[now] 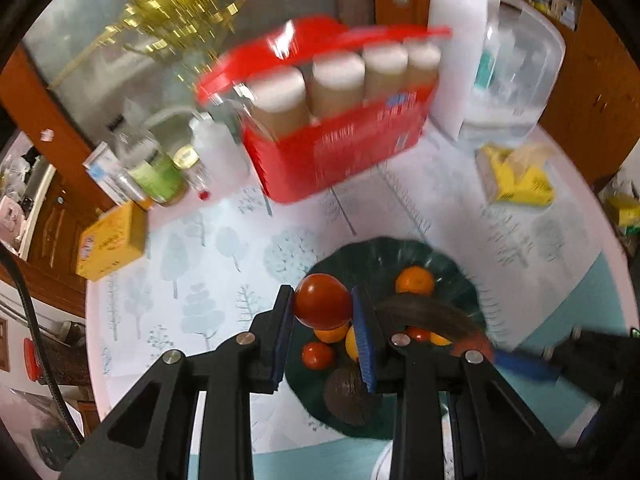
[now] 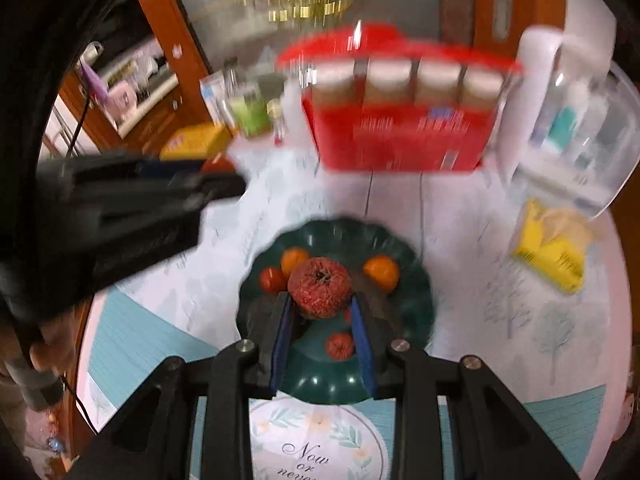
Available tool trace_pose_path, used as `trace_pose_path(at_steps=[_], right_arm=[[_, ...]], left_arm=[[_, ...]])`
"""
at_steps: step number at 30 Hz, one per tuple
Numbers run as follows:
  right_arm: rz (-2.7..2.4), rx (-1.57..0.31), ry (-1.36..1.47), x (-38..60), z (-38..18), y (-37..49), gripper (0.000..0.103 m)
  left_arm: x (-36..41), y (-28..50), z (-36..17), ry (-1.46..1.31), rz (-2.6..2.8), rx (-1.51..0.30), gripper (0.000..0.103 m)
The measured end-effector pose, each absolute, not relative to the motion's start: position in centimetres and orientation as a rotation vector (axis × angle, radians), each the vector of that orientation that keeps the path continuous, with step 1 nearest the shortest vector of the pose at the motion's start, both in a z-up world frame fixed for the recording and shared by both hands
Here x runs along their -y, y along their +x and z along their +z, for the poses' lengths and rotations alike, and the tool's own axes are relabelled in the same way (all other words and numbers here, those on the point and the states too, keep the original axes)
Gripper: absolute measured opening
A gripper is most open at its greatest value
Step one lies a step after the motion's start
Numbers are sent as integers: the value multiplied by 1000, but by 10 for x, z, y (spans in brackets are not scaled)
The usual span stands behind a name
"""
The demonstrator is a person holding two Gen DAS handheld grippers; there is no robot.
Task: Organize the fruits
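Observation:
A dark green scalloped plate [image 1: 372, 252] [image 2: 416, 312] sits on the tree-print tablecloth and holds several fruits: oranges [image 1: 415, 280] [image 2: 382, 271], small red fruits [image 1: 318, 355] [image 2: 340, 345] and a dark avocado [image 1: 346, 396]. My left gripper [image 1: 323, 306] is shut on a smooth red tomato [image 1: 322, 300] above the plate. My right gripper [image 2: 320, 302] is shut on a rough red pomegranate-like fruit [image 2: 320, 286] above the plate. The left gripper shows blurred at the left of the right wrist view [image 2: 140, 200].
A red basket of white-capped jars [image 1: 336, 120] [image 2: 404, 120] stands behind the plate. A yellow box [image 1: 112, 240], bottles [image 1: 158, 172], a clear container [image 1: 516, 76] and a yellow tissue pack [image 1: 516, 176] [image 2: 554, 244] ring the table. A round printed mat [image 2: 320, 440] lies in front.

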State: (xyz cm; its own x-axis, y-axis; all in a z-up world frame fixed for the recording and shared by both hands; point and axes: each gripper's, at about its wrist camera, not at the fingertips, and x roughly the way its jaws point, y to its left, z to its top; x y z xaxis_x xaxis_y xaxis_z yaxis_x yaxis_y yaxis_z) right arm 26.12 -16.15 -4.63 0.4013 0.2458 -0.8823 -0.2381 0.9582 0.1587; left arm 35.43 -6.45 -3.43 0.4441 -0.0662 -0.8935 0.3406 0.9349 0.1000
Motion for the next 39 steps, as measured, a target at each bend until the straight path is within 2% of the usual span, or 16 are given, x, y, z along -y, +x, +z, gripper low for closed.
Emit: trace_pose_path(at_steps=[6,13,16,18,20,28,32,39], right_arm=[[335,-1246,34,150,-120,266,30],[340,-1275,18,145,-152,280,31],[327,-1259,9,144,-154,285,32],[334,-1257,36,146,-154,288,35],[333,-1252,46,148,-154,290,36],[330,-1233,27,151,-148,287,36],[333,-1230,37,155,-144,284,36],[335,-1212,45,159,-130,271,36]], left_arm=[[79,382,-101,308,-268,-1186,27],[79,399,-154,289,-290,-1281,28],[78,402,-164,249,-311,-1309,37],[78,402,-164,238,-312,-1303,59],[78,401,-162,240,-315,-1282,65],[75,393,-157,218,-320,-1295,66],[70,384,-148,187,-314,-1290,77],[66,350,-118,194,-291,-1233,78]])
